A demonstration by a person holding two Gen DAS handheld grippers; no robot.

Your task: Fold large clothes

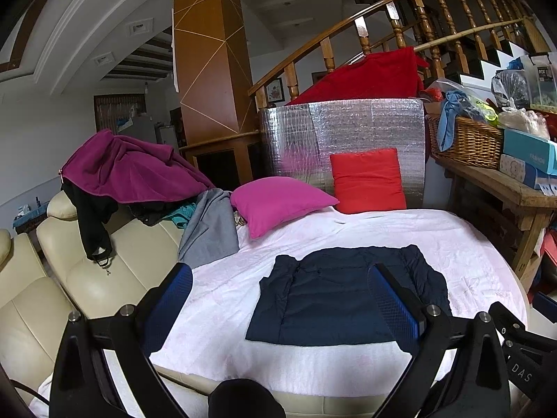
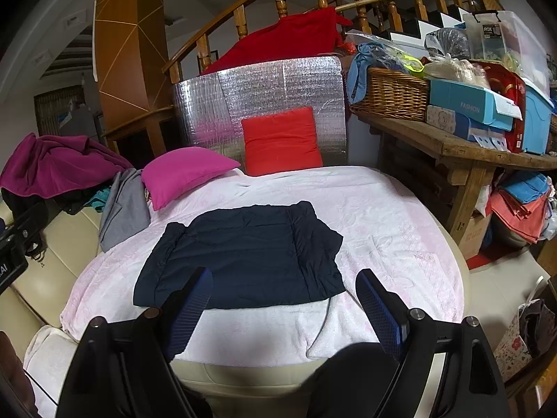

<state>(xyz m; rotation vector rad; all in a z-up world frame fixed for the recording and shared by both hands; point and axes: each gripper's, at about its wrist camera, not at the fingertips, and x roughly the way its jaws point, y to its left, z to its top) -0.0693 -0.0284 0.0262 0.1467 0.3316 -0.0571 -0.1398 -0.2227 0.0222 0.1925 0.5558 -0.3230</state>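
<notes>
A dark navy garment (image 1: 344,296) lies flat, folded into a rough rectangle, on the pale pink blanket (image 1: 452,240) that covers the couch; it also shows in the right wrist view (image 2: 243,261). My left gripper (image 1: 282,299) is open and empty, held above the near edge of the blanket, fingers either side of the garment's near part. My right gripper (image 2: 285,310) is open and empty, just in front of the garment's near edge. The blanket (image 2: 400,223) is bare around the garment.
A magenta pillow (image 1: 278,205) and a red pillow (image 1: 369,181) sit at the back against a silver foil panel (image 1: 348,132). Grey cloth (image 1: 212,233) and a purple garment (image 1: 128,167) pile on the cream sofa (image 1: 87,278) at left. A cluttered wooden bench (image 2: 463,153) stands at right.
</notes>
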